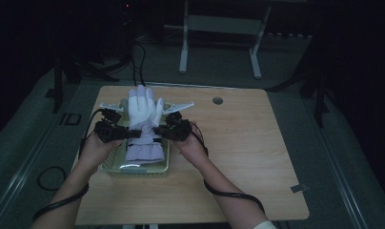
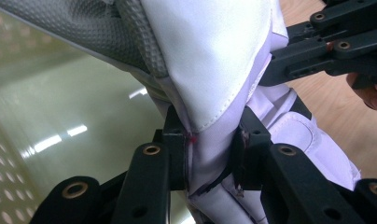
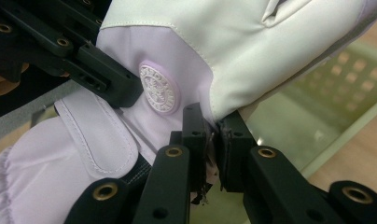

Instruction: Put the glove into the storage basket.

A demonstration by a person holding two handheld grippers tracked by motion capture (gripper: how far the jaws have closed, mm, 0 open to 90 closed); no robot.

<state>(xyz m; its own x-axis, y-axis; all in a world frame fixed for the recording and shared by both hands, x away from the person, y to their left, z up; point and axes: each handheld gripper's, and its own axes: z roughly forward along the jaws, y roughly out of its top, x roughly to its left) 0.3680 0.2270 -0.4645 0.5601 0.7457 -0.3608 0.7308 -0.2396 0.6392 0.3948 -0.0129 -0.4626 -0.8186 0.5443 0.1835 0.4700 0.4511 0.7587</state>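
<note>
Wooden table [image 1: 238, 143]: left gripper [image 1: 126, 133] and right gripper [image 1: 157, 131] pinch glove [image 1: 144, 114] over basket [image 1: 115, 168]; thin fabric holds may slip.

Smooth cloth glove [image 1: 144, 114], wooden table [image 1: 238, 143]

Ski glove [image 1: 144, 125] covers most of pale green basket [image 1: 133, 168]; only near rim shows below cuff, between left gripper [image 1: 129, 133] and right gripper [image 1: 156, 132]. Glove fingertips cut off by top edge in both gripper views. Round emblem [image 3: 159, 88] beside right gripper's jaws: lettering too blurred to read. Pinched fabric hidden between closed jaws. Background room too dark to make out.
</note>
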